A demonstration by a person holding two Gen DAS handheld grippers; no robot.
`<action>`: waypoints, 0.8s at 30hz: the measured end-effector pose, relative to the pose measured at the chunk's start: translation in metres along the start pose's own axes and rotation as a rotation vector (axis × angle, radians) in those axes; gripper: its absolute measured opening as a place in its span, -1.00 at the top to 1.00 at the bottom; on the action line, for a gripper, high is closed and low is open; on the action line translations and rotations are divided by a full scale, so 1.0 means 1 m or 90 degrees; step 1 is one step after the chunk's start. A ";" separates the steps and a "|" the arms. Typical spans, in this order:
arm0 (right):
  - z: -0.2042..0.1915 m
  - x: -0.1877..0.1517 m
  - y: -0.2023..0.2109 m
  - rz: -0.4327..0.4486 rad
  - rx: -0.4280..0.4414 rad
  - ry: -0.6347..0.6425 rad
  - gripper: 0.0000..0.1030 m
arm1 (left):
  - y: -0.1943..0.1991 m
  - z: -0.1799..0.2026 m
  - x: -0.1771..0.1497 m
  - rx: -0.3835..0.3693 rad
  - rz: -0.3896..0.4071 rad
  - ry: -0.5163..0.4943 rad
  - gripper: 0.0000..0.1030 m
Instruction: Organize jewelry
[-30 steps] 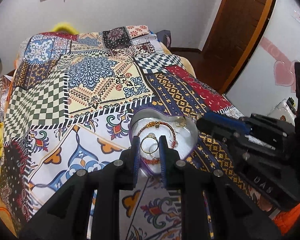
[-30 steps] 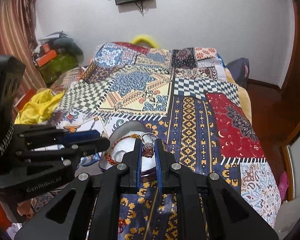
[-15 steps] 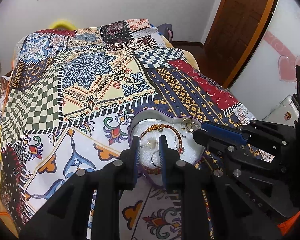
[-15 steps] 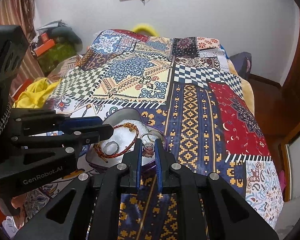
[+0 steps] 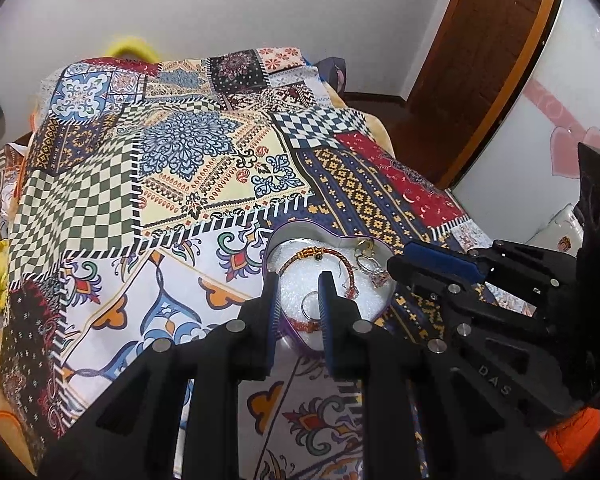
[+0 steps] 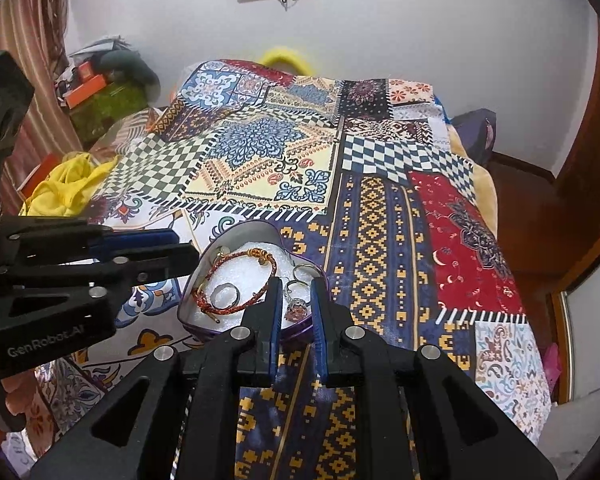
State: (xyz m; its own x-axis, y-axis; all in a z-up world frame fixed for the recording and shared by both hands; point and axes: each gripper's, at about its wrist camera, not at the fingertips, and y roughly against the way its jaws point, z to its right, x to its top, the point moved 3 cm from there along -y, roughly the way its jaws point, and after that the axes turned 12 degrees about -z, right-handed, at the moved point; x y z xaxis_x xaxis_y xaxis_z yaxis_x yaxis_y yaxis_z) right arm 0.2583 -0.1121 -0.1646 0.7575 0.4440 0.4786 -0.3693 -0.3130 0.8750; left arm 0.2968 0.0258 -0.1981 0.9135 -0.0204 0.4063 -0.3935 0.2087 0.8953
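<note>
A heart-shaped purple tin [image 5: 296, 229] [image 6: 244, 234] with white padding lies on the patterned bedspread. In it lie a red and gold braided bracelet [image 5: 316, 255] [image 6: 236, 258], a plain silver ring [image 5: 309, 304] [image 6: 225, 294], and a ring with a pink stone [image 5: 376, 278] [image 6: 296, 311]. My left gripper [image 5: 298, 292] is open and empty over the tin's near edge. My right gripper [image 6: 296, 300] is open over the tin, and the pink-stone ring lies between its fingers, which stand apart from it.
The patchwork bedspread [image 6: 380, 220] covers the whole bed. Yellow cloth [image 6: 66, 186] and clutter lie off its left side. A wooden door [image 5: 480, 52] and floor lie to the right. A white wall stands behind.
My right gripper has opened and the pink-stone ring now lies in the tin. Both grippers have drawn back a little from the tin.
</note>
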 end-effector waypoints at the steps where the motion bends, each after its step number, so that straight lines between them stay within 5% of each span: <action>1: 0.000 0.000 0.002 0.001 -0.001 -0.001 0.67 | 0.004 0.001 -0.001 0.000 0.004 0.000 0.64; 5: -0.001 -0.002 0.015 0.017 -0.013 -0.007 0.45 | 0.018 0.001 -0.006 0.017 0.024 0.003 0.57; 15: -0.005 -0.013 0.045 0.046 -0.028 -0.011 0.42 | 0.049 0.002 -0.021 0.022 0.050 0.010 0.40; 24: -0.007 -0.036 0.049 0.036 -0.032 -0.009 0.42 | 0.045 0.006 -0.046 0.023 0.022 0.002 0.28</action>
State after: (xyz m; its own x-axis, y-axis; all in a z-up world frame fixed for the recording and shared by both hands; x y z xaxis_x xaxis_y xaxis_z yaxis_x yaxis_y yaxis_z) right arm 0.2089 -0.1376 -0.1390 0.7418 0.4150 0.5268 -0.4386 -0.2942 0.8492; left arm 0.2360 0.0304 -0.1752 0.8997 -0.0113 0.4363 -0.4279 0.1743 0.8869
